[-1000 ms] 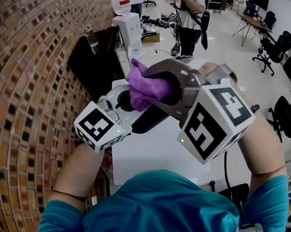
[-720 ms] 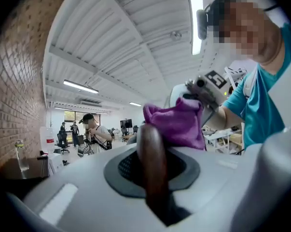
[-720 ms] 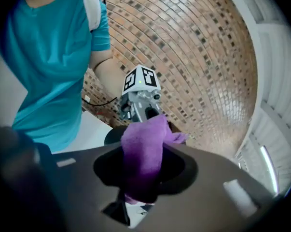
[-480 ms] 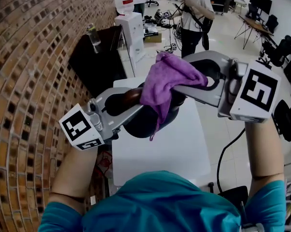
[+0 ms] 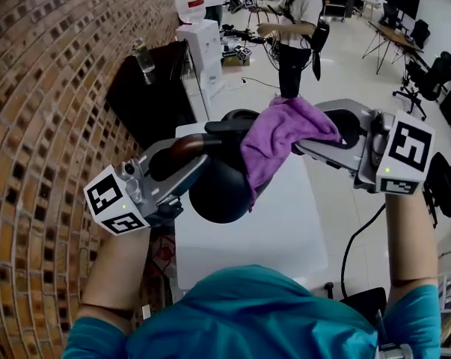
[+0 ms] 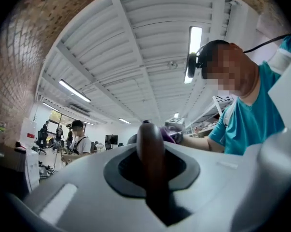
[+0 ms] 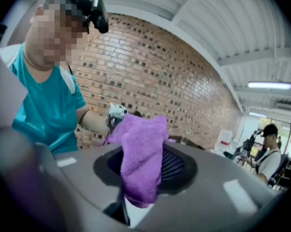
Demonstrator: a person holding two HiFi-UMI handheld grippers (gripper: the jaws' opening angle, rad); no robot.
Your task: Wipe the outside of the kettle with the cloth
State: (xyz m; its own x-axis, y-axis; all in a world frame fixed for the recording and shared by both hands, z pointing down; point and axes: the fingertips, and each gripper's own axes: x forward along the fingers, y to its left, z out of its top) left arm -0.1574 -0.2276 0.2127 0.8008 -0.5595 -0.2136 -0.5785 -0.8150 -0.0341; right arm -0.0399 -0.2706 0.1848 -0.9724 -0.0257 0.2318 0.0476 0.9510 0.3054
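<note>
Above the table (image 5: 285, 238) the kettle (image 5: 218, 197) hangs in the air, held only by its brown handle (image 6: 150, 146), which the left gripper (image 5: 195, 155) pinches. A hard rub could swing it or slip it free. The cloth (image 5: 274, 140), clamped in the right gripper (image 5: 307, 142), drapes over the kettle's top and may bunch or pull loose. Whether the kettle holds anything I cannot tell.
</note>
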